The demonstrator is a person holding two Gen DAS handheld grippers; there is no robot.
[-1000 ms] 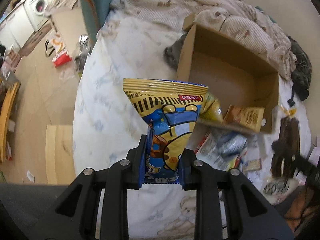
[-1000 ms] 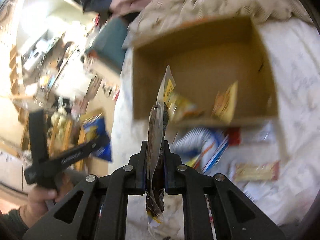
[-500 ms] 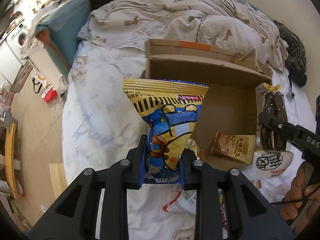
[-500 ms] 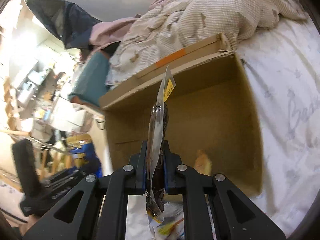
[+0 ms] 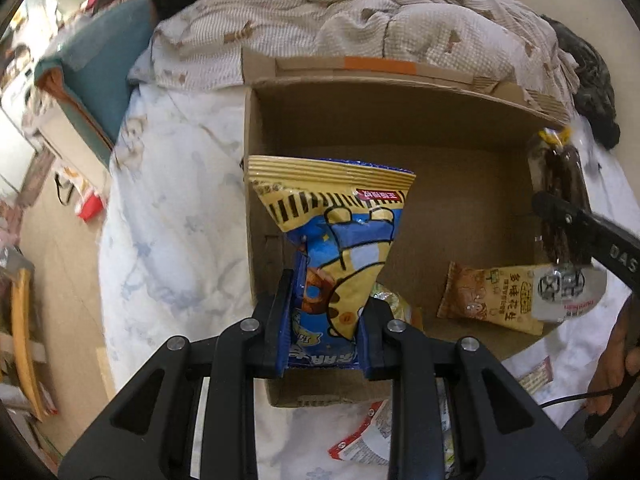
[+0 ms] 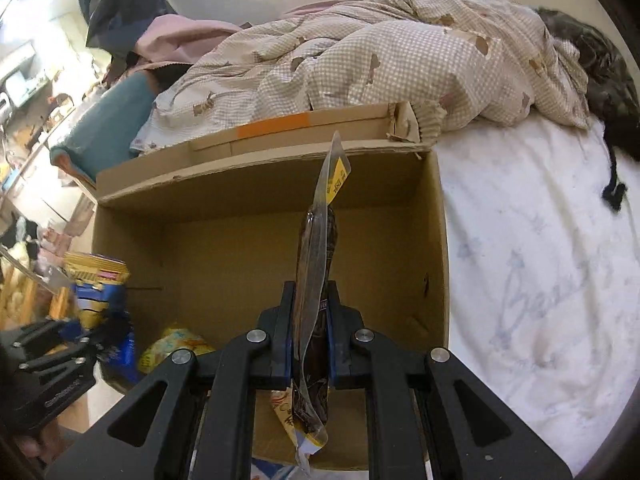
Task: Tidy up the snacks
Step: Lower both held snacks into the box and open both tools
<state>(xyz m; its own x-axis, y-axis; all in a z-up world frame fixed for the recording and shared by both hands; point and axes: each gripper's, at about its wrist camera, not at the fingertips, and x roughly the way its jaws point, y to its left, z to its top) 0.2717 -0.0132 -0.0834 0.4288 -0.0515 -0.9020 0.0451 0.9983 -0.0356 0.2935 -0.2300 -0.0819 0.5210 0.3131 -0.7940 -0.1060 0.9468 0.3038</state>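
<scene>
My left gripper [image 5: 323, 330] is shut on a blue and yellow snack bag [image 5: 340, 240], held upright over the near left corner of an open cardboard box [image 5: 400, 136]. My right gripper [image 6: 310, 332] is shut on a thin clear packet of dark snack sticks [image 6: 318, 248], edge-on above the box [image 6: 360, 248]. In the left wrist view that packet [image 5: 558, 192] hangs at the box's right wall. An orange peanut packet [image 5: 492, 298] and a yellow packet [image 5: 394, 304] lie on the box floor. The blue and yellow snack bag [image 6: 96, 284] shows at the left in the right wrist view.
The box stands on a white bed sheet [image 5: 172, 216], with a rumpled checked quilt [image 5: 360, 12] behind it. Loose packets [image 5: 372, 436] lie on the sheet near the front of the box. A teal cushion [image 5: 100, 64] and floor clutter are off to the left. A hand [image 5: 616, 356] holds the right tool.
Both grippers have travelled from beside the box to above it, carrying their packets. The box now fills the middle of both views and the loose packets have slid to the bottom edge.
</scene>
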